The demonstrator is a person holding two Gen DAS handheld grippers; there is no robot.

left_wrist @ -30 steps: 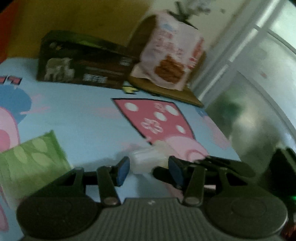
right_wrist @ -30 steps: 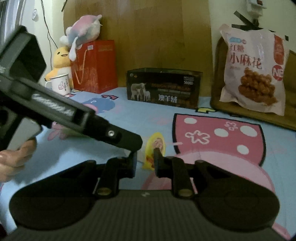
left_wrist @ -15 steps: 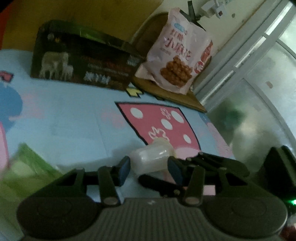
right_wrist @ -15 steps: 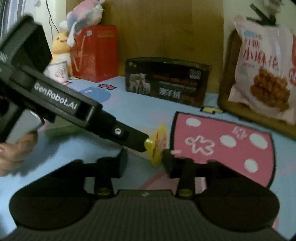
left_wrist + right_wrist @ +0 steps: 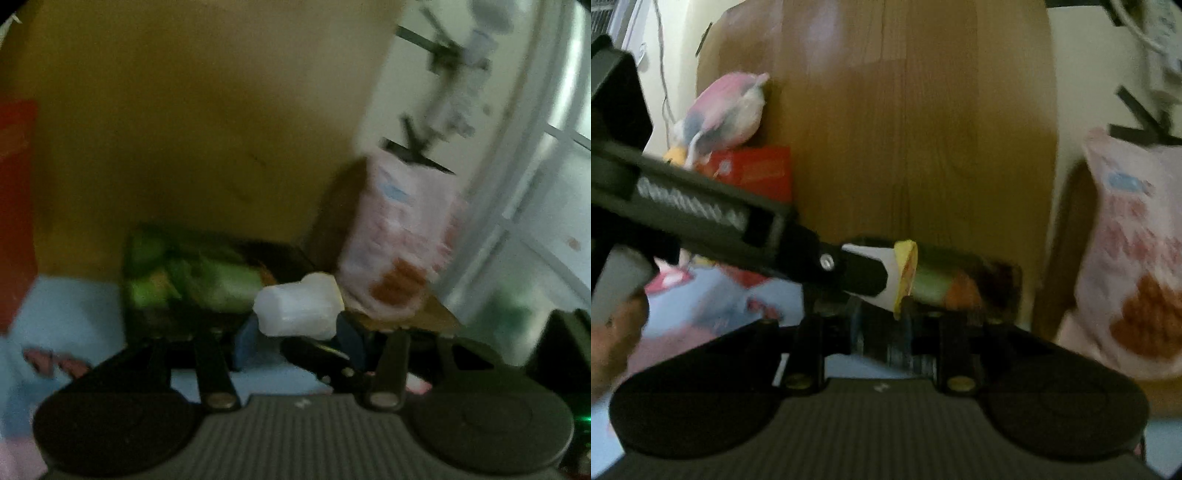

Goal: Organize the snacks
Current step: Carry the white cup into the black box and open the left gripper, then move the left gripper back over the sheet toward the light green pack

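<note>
My left gripper (image 5: 299,341) is shut on a small translucent white jelly cup (image 5: 299,308) with a yellow lid (image 5: 905,271), held up in the air. In the right wrist view the left gripper's finger (image 5: 849,271) clamps the cup's white body (image 5: 875,277). My right gripper (image 5: 879,325) sits just below and in front of the cup, jaws apart around its lid end. A dark box (image 5: 192,280) and a big pink snack bag (image 5: 399,251) stand behind; the bag also shows in the right wrist view (image 5: 1134,258).
A wooden board (image 5: 916,129) leans on the back wall. A red gift bag (image 5: 753,173) with a plush toy (image 5: 724,114) stands at the left. The cartoon-print tablecloth (image 5: 66,306) lies below. A window frame (image 5: 524,184) is on the right.
The left gripper has lifted the jelly cup off the cloth and tilted up toward the box and wall. The right gripper rose with it and its jaws stay spread near the lid.
</note>
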